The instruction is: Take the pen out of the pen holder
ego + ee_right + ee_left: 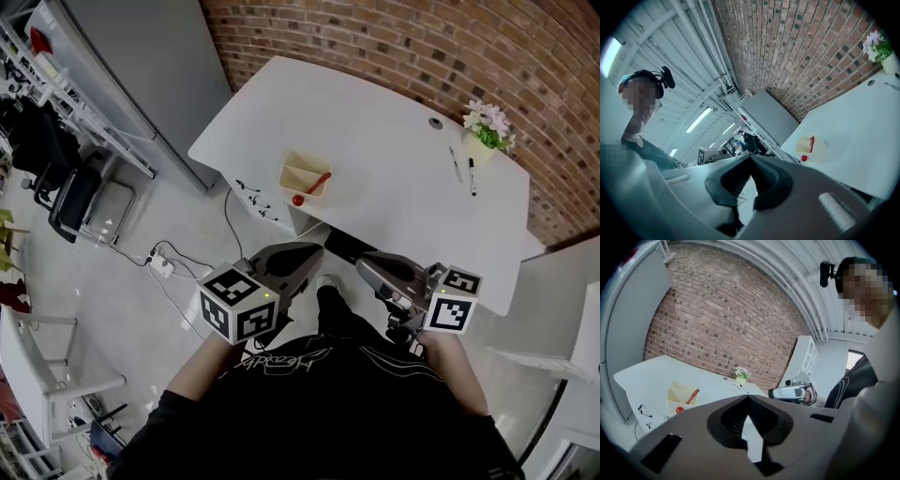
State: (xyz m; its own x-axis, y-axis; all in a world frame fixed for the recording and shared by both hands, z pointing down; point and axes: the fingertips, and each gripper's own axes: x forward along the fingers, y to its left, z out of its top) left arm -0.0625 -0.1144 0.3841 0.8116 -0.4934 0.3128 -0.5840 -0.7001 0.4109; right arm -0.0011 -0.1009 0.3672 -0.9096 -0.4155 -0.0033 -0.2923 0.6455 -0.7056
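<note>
Both grippers hover on the person's side of the desk [394,187], short of its near edge, and neither touches anything. The left gripper [314,251] points toward that edge with its jaws clenched tip to tip; its own view shows nothing between them. The right gripper [362,262] sits just beside it, and its view shows the same: jaws pressed together and empty. The marker cubes [239,305] ride at the back of each tool, close to the person's dark shirt [319,403].

Now the target. The pen holder [298,173], a pale cream box, stands close to the desk's near edge, toward its left corner. The red pen [320,182] lies slanted inside it, untouched, well apart from both grippers. A small red round thing [298,200] sits just beside the holder, right at the near edge; what it is cannot be told.

Over at the far right corner stands a flower pot [487,127] with pale blossoms, and near it two dark pens [472,176] lie flat on the desk. A brick wall [422,47] runs behind the far edge. On the floor to the left lies a power strip [161,265] with its cable.
</note>
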